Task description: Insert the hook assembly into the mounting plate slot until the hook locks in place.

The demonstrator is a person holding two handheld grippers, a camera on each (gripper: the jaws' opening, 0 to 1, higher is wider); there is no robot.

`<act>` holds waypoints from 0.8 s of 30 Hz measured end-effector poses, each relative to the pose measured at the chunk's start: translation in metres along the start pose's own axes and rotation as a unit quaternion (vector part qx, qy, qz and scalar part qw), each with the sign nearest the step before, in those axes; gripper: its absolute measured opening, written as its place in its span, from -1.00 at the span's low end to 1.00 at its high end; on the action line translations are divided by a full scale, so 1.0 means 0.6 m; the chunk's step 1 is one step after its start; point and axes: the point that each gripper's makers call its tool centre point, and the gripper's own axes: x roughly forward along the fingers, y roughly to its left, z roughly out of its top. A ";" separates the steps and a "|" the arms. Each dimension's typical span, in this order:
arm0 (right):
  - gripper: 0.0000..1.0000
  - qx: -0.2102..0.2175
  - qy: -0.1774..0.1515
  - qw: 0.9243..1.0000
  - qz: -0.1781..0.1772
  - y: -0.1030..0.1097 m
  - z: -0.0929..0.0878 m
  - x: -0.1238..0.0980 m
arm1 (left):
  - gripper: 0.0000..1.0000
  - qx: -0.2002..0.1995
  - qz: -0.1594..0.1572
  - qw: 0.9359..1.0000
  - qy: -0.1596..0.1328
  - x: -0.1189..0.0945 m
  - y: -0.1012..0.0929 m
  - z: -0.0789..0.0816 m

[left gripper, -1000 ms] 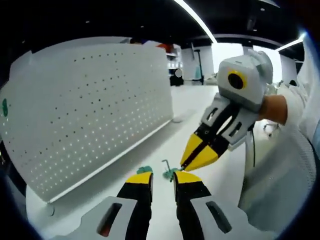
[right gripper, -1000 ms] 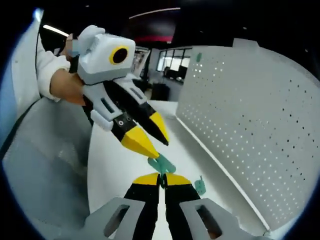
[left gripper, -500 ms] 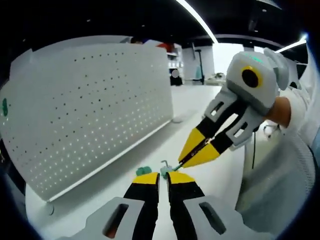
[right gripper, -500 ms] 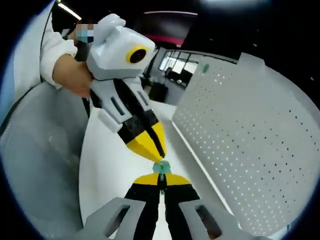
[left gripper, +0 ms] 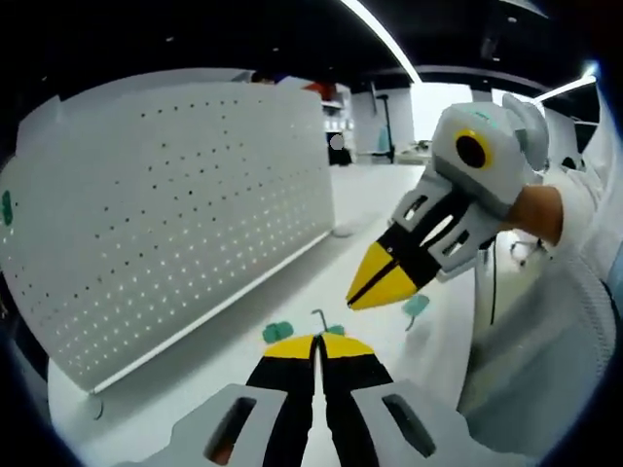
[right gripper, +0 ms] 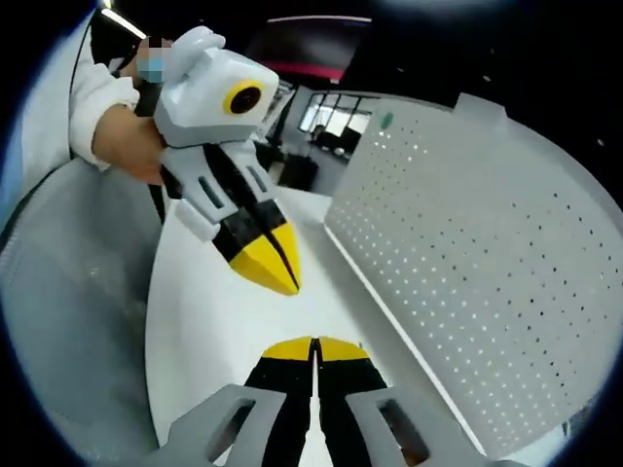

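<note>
Left gripper view: my left gripper (left gripper: 314, 342) pinched on the hook assembly (left gripper: 318, 325), wire rising above tips, pegboard plate (left gripper: 175, 214) at left, right gripper (left gripper: 375, 290) closed nearby, right gripper view: my right gripper (right gripper: 313, 346) jaws together, holding nothing visible, left gripper (right gripper: 277, 275) above white tabletop (right gripper: 204, 331).

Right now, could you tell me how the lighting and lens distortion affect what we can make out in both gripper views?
Left gripper view: the pegboard bows from fisheye distortion, a ceiling light strip glares, and the small green hook piece on the table stays readable. Right gripper view: the pegboard curves too, the background is dark, and the left gripper looks sharp.
</note>
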 end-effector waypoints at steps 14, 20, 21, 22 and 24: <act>-1.00 0.036 0.012 0.999 -0.035 -0.044 -0.036 -0.027 | -0.96 -0.003 -0.007 1.000 -0.004 0.001 -0.005 0.000; -1.00 0.048 0.013 0.998 -0.047 -0.058 -0.045 -0.041 | -0.96 -0.004 -0.007 1.000 -0.010 -0.001 -0.005 0.004; -1.00 0.049 0.014 0.998 -0.048 -0.059 -0.046 -0.042 | -0.96 -0.004 -0.006 1.000 -0.010 -0.001 -0.005 0.004; -1.00 0.051 0.014 0.997 -0.049 -0.059 -0.046 -0.043 | -0.96 -0.005 -0.006 1.000 -0.010 -0.001 -0.004 0.003; -1.00 0.053 0.016 0.997 -0.052 -0.062 -0.049 -0.044 | -0.96 -0.005 -0.007 1.000 -0.011 -0.001 -0.005 0.003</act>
